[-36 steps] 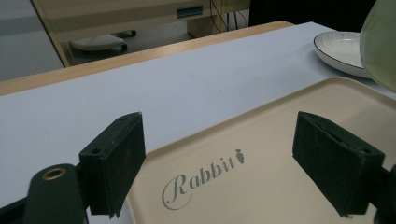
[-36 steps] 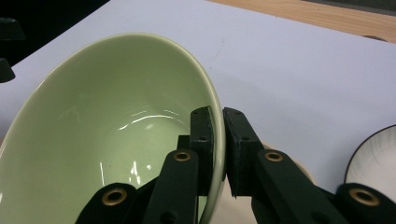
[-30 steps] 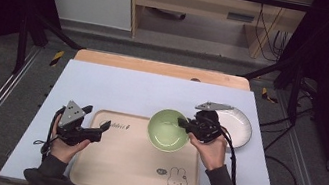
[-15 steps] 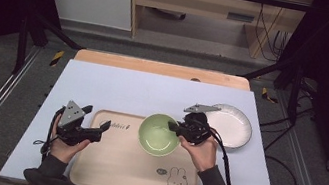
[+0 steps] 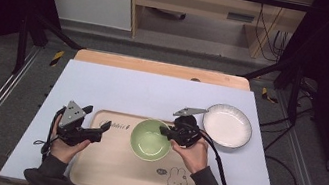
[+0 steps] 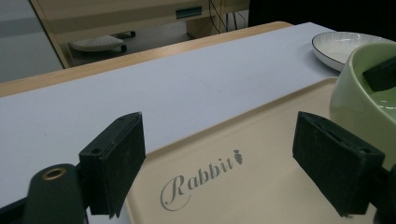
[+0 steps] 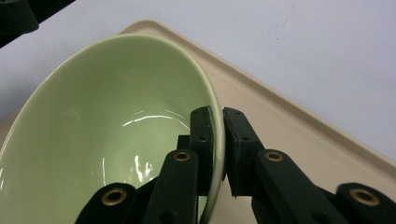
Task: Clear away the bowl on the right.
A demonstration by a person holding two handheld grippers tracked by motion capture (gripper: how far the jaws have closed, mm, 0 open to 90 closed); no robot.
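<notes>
Pinching the near wall of the green bowl [image 7: 116,126] between the pads of the right gripper [image 7: 216,140], one jaw inside and one outside, drawn narrow onto the thin rim. Gripping at the edge rather than around the body, likely for want of a span wide enough for so broad a bowl. Carrying it low over the tray [image 7: 299,140], just beyond and beneath the jaws. Seemingly setting it down there, toward the tray's middle. No telling from these angles of contact between base and tray. Best kept clamped until flat on its base, for fear of a rock or a slide across the smooth surface on early release.

Holding the left gripper [image 6: 226,161] wide and empty, low over the tray's near corner, just above the printed word "Rabbit" [image 6: 201,179]. Pointing across the tray with the bowl off to the right jaw's side, near but apart. Probably waiting there, ready to steady the tray or the bowl, while keeping out of the other hand's path.

Farther out past the bowl, looking along the left gripper: a white plate [image 6: 345,46] resting on the pale table cover [image 6: 187,88], apart from the tray and perhaps next in line for it. Beyond that, the bare wooden edge of the table [image 6: 140,56].
</notes>
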